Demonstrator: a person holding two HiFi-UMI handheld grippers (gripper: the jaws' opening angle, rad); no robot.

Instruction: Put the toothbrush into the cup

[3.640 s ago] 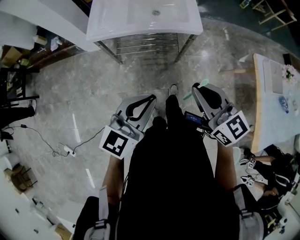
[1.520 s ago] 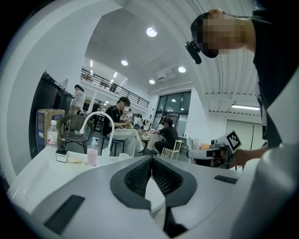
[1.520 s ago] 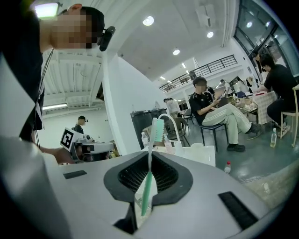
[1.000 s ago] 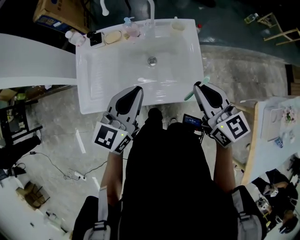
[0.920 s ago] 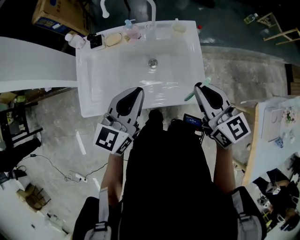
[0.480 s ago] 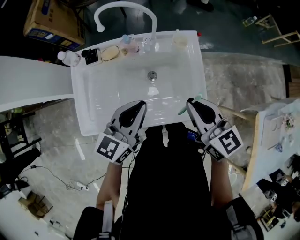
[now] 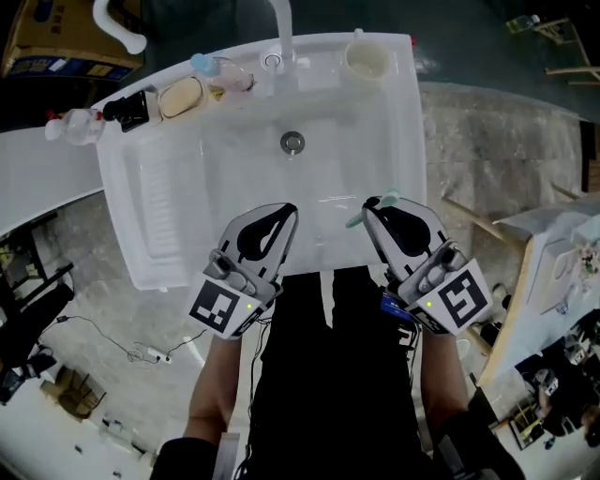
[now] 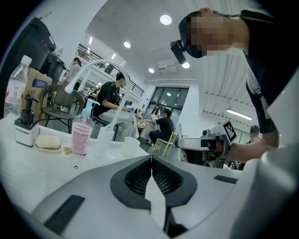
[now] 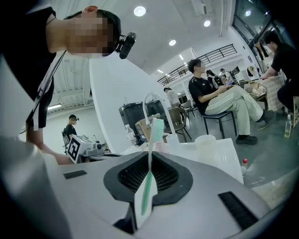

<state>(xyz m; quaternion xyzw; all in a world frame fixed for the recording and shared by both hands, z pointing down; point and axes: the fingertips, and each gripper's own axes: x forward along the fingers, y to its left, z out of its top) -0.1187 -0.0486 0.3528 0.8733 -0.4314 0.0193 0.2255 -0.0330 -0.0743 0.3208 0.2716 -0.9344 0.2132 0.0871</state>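
A green toothbrush point(image 9: 148, 182) stands upright between the jaws of my right gripper point(image 9: 150, 158), which is shut on its handle; its bristle head point(image 9: 158, 130) pokes above the tips. In the head view the right gripper point(image 7: 373, 208) hangs over the front of the white sink point(image 7: 141, 253), and the toothbrush point(image 7: 360, 215) sticks out to its left. A cream cup point(image 7: 367, 58) stands on the sink's back right corner; the cup point(image 9: 205, 140) lies ahead and right in the right gripper view. My left gripper point(image 7: 286, 214) is shut and empty point(image 8: 151, 161).
Along the sink's back rim stand a faucet point(image 7: 278, 28), a pink cup holding a blue brush point(image 8: 81, 138), a soap bar point(image 7: 180, 95), a black-topped dispenser point(image 7: 127, 110) and a clear bottle point(image 7: 70, 123). The drain point(image 7: 292, 142) sits mid-basin. People sit in the background.
The sink has come closer and larger in the head view. Both grippers have sunk and moved forward over the basin's front edge, the right one keeping its hold on the toothbrush.
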